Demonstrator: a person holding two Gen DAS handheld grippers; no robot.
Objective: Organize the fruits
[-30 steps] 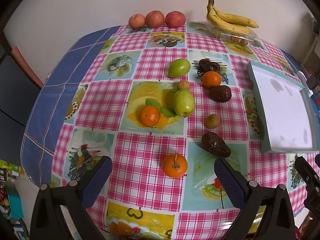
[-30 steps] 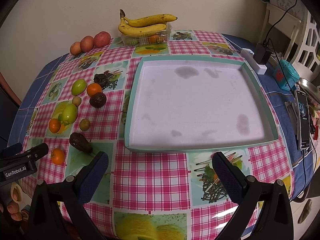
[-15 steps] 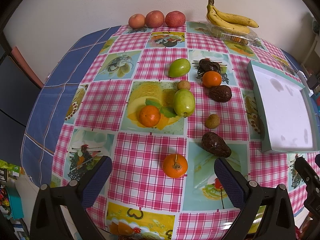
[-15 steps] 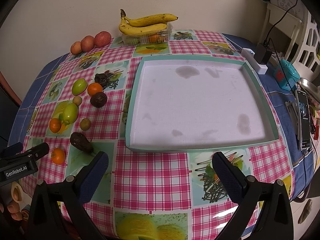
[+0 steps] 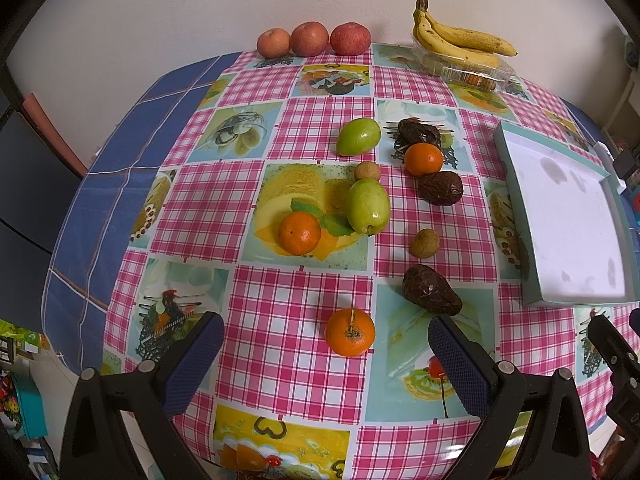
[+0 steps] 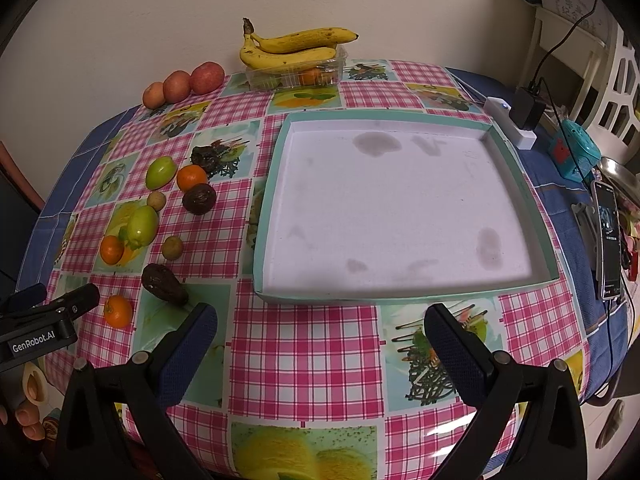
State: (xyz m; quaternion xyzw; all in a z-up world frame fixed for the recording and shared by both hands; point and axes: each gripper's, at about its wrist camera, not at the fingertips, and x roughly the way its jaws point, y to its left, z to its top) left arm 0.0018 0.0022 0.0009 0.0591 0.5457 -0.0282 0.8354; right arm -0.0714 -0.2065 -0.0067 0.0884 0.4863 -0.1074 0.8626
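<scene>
Three oranges (image 5: 350,337), nearest avocado (image 5: 431,295) tip pointing right

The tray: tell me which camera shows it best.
The right wrist view: the tray lies whole and centred there, all four rims and its stained white floor visible. The left wrist view shows the tray only foreshortened at the right edge.

Left gripper (image 5: 326,354): jaws spread wide, nothing between them, held low at the near table edge.
Right gripper (image 6: 320,344): jaws wide apart, nothing held.
Fingers (image 6: 24,408): visible under the left gripper's body.
</scene>
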